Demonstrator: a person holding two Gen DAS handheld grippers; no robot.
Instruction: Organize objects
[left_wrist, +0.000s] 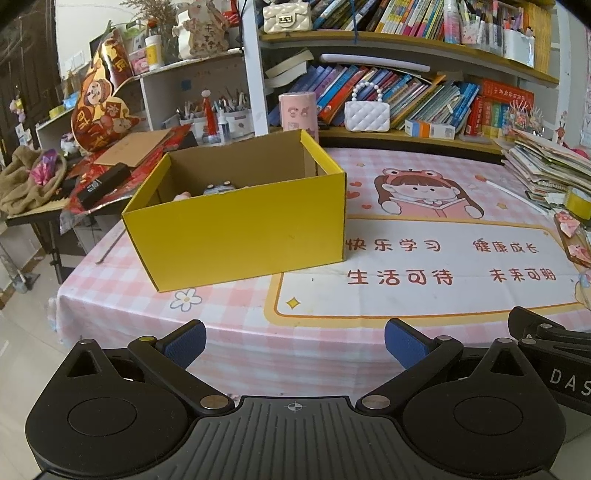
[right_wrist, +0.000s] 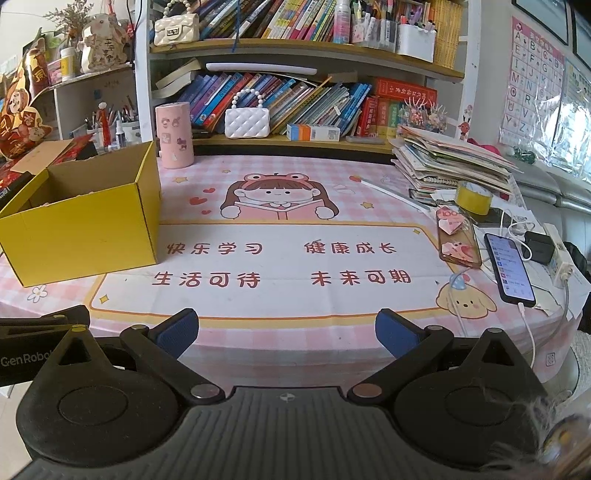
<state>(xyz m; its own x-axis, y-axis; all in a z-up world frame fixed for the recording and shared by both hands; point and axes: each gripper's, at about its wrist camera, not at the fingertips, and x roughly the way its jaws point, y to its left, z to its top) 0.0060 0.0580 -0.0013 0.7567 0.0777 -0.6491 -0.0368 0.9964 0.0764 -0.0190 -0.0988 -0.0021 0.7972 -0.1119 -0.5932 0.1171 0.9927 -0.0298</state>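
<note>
A yellow cardboard box (left_wrist: 236, 225) stands open on the pink checked tablecloth (left_wrist: 258, 332), left of the middle. Inside it I see the tops of a small blue toy (left_wrist: 218, 187) and a pink thing (left_wrist: 181, 195). The same yellow box (right_wrist: 81, 225) sits at the left in the right wrist view. My left gripper (left_wrist: 294, 343) hovers at the table's near edge, open and holding nothing. My right gripper (right_wrist: 287, 334) is beside it, also open with nothing between its blue pads (right_wrist: 177, 332).
A pink cylinder (right_wrist: 174, 134) and a white quilted bag (right_wrist: 246, 122) stand at the back by the bookshelf. At the right lie a stack of papers (right_wrist: 454, 162), a yellow tape roll (right_wrist: 473, 197), two phones (right_wrist: 509, 269) and charging cables. Clutter fills a side table (left_wrist: 92, 177) at the left.
</note>
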